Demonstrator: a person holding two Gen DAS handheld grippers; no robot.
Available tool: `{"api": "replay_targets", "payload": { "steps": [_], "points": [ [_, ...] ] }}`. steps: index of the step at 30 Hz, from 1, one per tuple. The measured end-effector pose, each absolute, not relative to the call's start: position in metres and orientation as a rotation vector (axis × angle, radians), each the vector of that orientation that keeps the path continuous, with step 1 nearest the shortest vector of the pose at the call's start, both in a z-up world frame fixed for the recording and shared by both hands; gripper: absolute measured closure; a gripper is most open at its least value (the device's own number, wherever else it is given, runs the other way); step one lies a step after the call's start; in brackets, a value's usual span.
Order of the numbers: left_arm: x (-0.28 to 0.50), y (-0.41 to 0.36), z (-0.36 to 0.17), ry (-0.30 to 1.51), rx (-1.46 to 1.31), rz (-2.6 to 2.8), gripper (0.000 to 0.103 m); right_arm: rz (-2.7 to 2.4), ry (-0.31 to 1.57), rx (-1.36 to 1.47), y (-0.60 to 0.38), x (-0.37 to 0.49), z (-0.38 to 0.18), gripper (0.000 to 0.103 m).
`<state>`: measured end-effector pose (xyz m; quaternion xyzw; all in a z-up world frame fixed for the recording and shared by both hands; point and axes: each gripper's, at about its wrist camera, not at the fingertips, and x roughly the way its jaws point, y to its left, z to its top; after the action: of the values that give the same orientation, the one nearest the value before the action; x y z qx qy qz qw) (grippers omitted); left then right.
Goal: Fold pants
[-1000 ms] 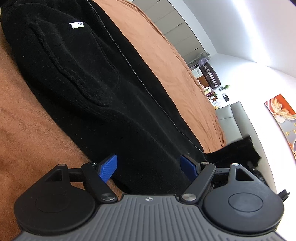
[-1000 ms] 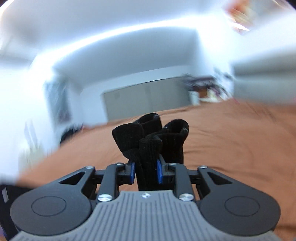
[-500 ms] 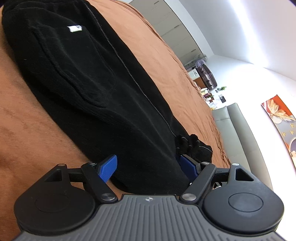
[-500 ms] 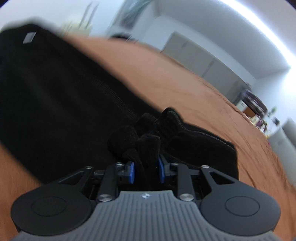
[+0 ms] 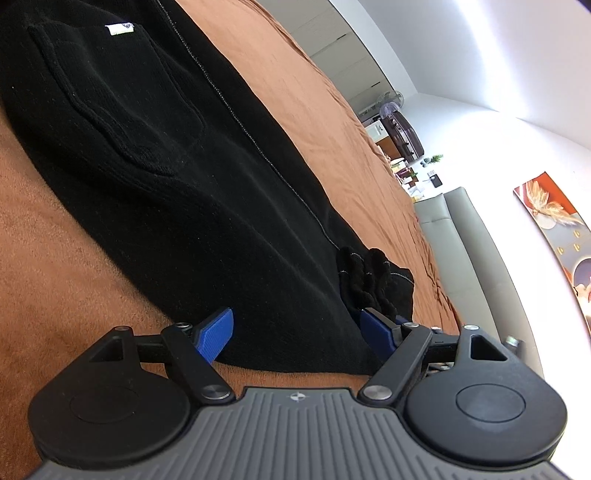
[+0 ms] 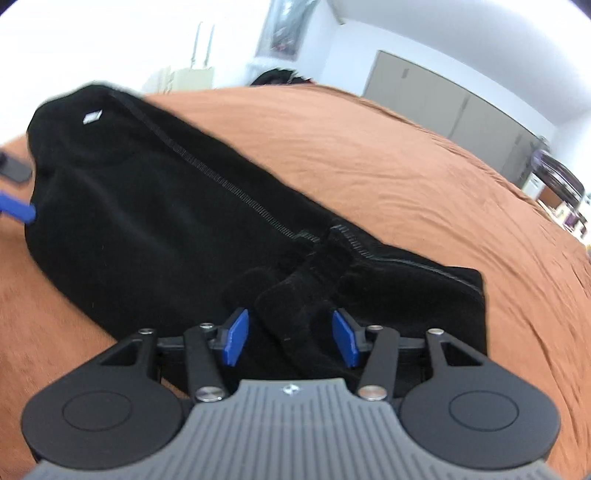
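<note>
Black knit pants [image 5: 192, 177] lie flat on a brown bedspread [image 5: 325, 110], with a pocket and a small white label [image 5: 119, 28]. They also fill the right wrist view [image 6: 177, 221]. My left gripper [image 5: 295, 330] is open, its blue pads straddling the near edge of the pants. My right gripper [image 6: 290, 338] is open, and the bunched leg end [image 6: 306, 280] lies loose between its pads. That bunched end shows in the left wrist view [image 5: 365, 280], folded onto the pants.
A grey sofa [image 5: 465, 236] stands beyond the bed's far edge. Cupboards [image 6: 443, 103] line the back wall. A fan and cluttered shelves [image 5: 399, 125] stand at the far corner. A blue finger of the left gripper [image 6: 16, 210] shows at the left edge.
My right gripper carried the bunched leg end down onto the pants and opened, letting it go. My left gripper stayed open and barely moved.
</note>
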<state>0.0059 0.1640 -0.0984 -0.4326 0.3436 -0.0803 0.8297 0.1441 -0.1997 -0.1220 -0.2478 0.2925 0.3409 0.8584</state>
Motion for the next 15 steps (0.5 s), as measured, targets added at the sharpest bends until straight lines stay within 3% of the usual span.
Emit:
{"api": "replay_targets", "payload": {
  "steps": [2,5,10,11,12,15],
  "points": [
    [0.004,0.168,-0.098,0.723,-0.92,-0.159,0.012,0.712,0.633,-0.561,-0.194,0.136,-0.134,0.078],
    [-0.005,0.175,-0.097,0.707,-0.925,-0.135,0.012,0.698,0.543,-0.561,-0.182,0.129,-0.127,0.084],
    [-0.01,0.187,-0.101,0.701,-0.953,-0.094,0.012,0.689,0.545,-0.58,-0.163,0.13,-0.129,0.079],
    [-0.011,0.188,-0.1,0.699,-0.956,-0.092,0.012,0.688,0.592,-0.618,-0.158,0.134,-0.138,0.067],
    [-0.013,0.189,-0.1,0.696,-0.956,-0.092,0.012,0.686,0.619,-0.654,-0.153,0.137,-0.149,0.065],
    [-0.021,0.198,-0.097,0.678,-0.931,-0.08,0.012,0.669,0.61,-0.658,-0.151,0.134,-0.149,0.065]
  ]
}}
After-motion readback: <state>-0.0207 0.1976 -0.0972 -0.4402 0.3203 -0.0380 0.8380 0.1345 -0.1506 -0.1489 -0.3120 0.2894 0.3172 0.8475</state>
